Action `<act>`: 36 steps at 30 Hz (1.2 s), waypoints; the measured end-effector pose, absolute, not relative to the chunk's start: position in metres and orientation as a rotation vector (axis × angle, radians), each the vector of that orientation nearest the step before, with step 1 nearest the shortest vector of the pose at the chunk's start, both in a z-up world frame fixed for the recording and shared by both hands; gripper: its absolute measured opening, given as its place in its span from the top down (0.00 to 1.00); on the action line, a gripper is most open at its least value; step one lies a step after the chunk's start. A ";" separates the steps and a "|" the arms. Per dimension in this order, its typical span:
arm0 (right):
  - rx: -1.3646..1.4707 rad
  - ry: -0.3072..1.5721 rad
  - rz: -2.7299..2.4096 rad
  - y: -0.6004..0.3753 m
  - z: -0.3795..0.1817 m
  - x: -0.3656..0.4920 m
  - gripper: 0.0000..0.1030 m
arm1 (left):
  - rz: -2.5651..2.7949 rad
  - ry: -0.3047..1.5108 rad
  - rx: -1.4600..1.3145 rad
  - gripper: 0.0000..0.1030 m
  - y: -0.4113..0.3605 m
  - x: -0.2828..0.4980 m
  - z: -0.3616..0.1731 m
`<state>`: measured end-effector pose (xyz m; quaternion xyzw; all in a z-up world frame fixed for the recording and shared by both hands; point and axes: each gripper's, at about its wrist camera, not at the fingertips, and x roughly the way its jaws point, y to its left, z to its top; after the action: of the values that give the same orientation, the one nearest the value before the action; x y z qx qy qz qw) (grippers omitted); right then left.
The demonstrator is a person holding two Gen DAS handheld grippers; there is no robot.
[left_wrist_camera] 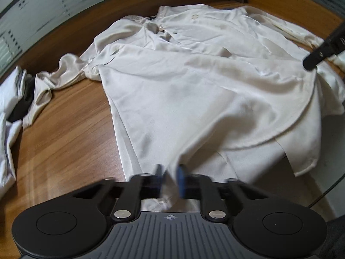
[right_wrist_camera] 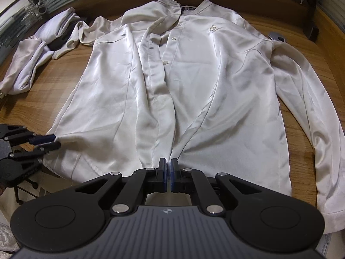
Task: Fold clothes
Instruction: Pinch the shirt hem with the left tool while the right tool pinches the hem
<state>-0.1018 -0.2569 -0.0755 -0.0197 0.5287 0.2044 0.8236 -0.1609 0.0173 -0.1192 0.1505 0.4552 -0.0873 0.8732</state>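
A cream long-sleeved button shirt [right_wrist_camera: 185,82] lies front up on the wooden table [right_wrist_camera: 64,73], collar at the far side. My right gripper [right_wrist_camera: 168,168] is shut on the shirt's bottom hem at the button placket. My left gripper [right_wrist_camera: 50,141] shows at the left of the right wrist view, its fingers closed on the shirt's left bottom corner. In the left wrist view the left gripper [left_wrist_camera: 170,177] pinches the hem, with the shirt [left_wrist_camera: 194,82] spread ahead; motion blur hides the contact. The right gripper's finger [left_wrist_camera: 323,51] shows at the right edge.
A pile of white and dark clothes [right_wrist_camera: 32,54] lies at the table's far left, also in the left wrist view [left_wrist_camera: 10,108]. A small round metal object [right_wrist_camera: 278,37] sits by the shirt's right shoulder. A wooden back panel [left_wrist_camera: 151,2] borders the far side.
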 end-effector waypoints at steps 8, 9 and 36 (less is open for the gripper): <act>-0.080 1.114 0.428 -0.255 -0.069 -0.108 0.98 | -0.124 0.929 0.199 0.95 0.047 -0.169 -0.095; -0.092 1.113 0.431 -0.255 -0.068 -0.108 0.98 | -0.116 0.933 0.187 0.95 0.050 -0.170 -0.094; -0.263 1.179 0.553 -0.188 -0.122 -0.120 0.99 | -0.022 1.006 0.187 0.78 0.069 -0.197 -0.110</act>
<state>-0.1196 -0.1877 -0.1221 -0.1221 0.5472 0.2567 0.7872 -0.1972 0.0691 -0.1104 0.0894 0.4815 -0.0107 0.8718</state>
